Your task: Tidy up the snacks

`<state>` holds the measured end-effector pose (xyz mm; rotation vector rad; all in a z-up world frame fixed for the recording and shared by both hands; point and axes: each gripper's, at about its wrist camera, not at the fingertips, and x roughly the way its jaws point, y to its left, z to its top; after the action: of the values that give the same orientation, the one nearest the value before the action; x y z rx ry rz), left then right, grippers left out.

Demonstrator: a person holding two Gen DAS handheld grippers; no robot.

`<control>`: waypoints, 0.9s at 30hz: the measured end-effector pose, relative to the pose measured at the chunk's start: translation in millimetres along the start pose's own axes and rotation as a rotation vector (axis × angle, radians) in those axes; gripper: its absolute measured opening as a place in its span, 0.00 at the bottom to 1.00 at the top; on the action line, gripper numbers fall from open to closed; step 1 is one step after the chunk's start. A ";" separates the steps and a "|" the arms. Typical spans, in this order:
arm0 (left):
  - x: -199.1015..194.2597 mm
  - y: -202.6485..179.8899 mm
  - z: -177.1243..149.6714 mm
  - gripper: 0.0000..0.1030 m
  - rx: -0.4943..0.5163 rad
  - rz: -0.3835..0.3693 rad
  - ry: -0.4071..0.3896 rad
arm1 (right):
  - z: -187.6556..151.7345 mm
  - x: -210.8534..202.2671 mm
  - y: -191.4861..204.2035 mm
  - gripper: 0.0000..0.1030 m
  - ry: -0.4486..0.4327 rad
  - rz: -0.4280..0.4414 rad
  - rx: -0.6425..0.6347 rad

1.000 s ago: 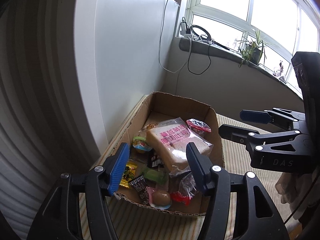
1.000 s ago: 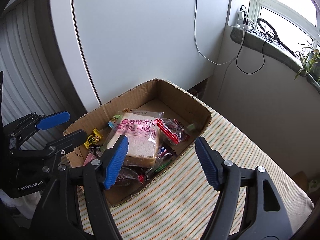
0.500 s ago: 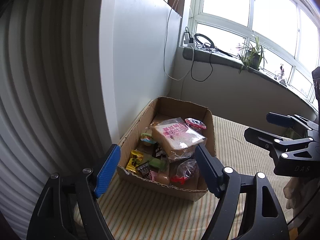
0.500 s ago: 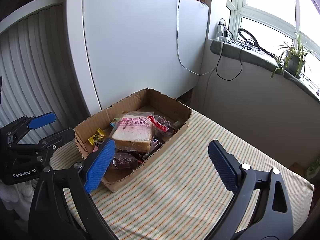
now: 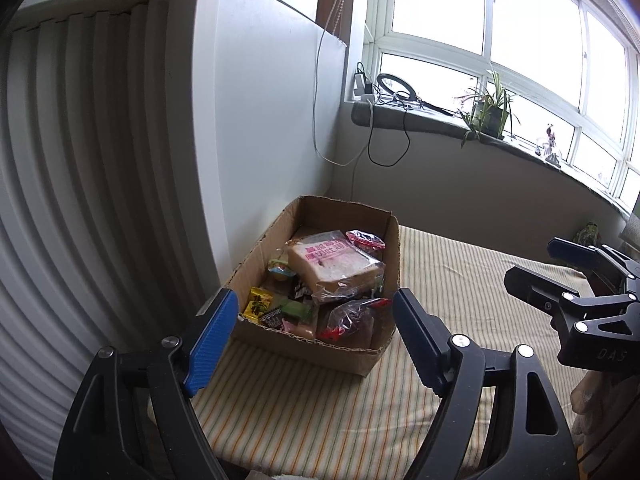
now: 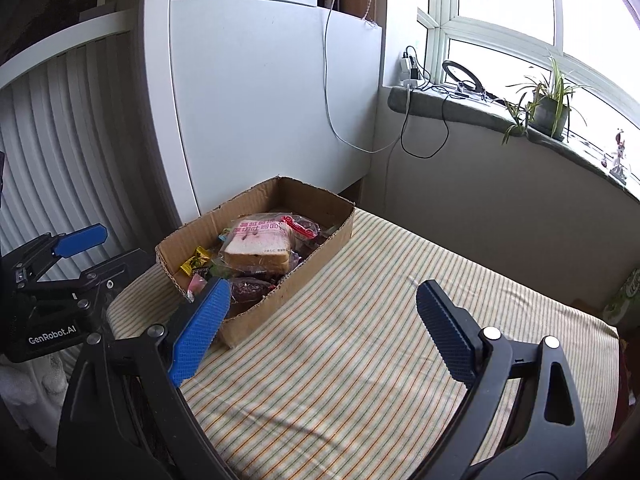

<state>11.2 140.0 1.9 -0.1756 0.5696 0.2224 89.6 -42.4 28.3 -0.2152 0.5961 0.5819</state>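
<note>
An open cardboard box (image 5: 384, 248) (image 6: 320, 236) stands at the far left of a striped tablecloth (image 5: 460, 264) (image 6: 380, 340). Inside lie several wrapped snacks, topped by a bagged bread slice with pink print (image 5: 334, 260) (image 6: 258, 242), a yellow candy packet (image 5: 258, 305) (image 6: 196, 258) and a red-edged clear pouch (image 5: 365, 238). My left gripper (image 5: 314, 322) hangs open well short of the box's near end, holding nothing. My right gripper (image 6: 320, 312) is open and empty, back over the cloth to the right of the box. Each gripper shows at the edge of the other's view (image 5: 560, 280) (image 6: 76, 256).
A white panel wall (image 6: 260, 100) rises right behind the box, ribbed white slats (image 5: 80, 160) to its left. The window sill (image 6: 460, 104) carries cables, a ring light and a potted plant (image 6: 552, 108). Bare striped cloth stretches right of the box.
Both grippers have pulled back and up from the box, still open and empty. The box and its snacks look smaller and have not moved.
</note>
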 end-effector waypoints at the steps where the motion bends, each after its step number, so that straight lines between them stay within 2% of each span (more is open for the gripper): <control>1: -1.1 -1.3 -0.8 0.77 -0.001 0.001 -0.003 | -0.8 -1.5 -0.2 0.93 -0.001 -0.001 0.003; 27: -15.4 -6.0 -5.9 0.78 -0.012 0.004 -0.013 | -4.7 -11.4 7.2 0.93 -0.001 -0.010 0.001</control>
<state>-2.9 130.4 6.1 -0.1842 0.5554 0.2307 75.5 -43.3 31.0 -0.2169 0.5939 0.5723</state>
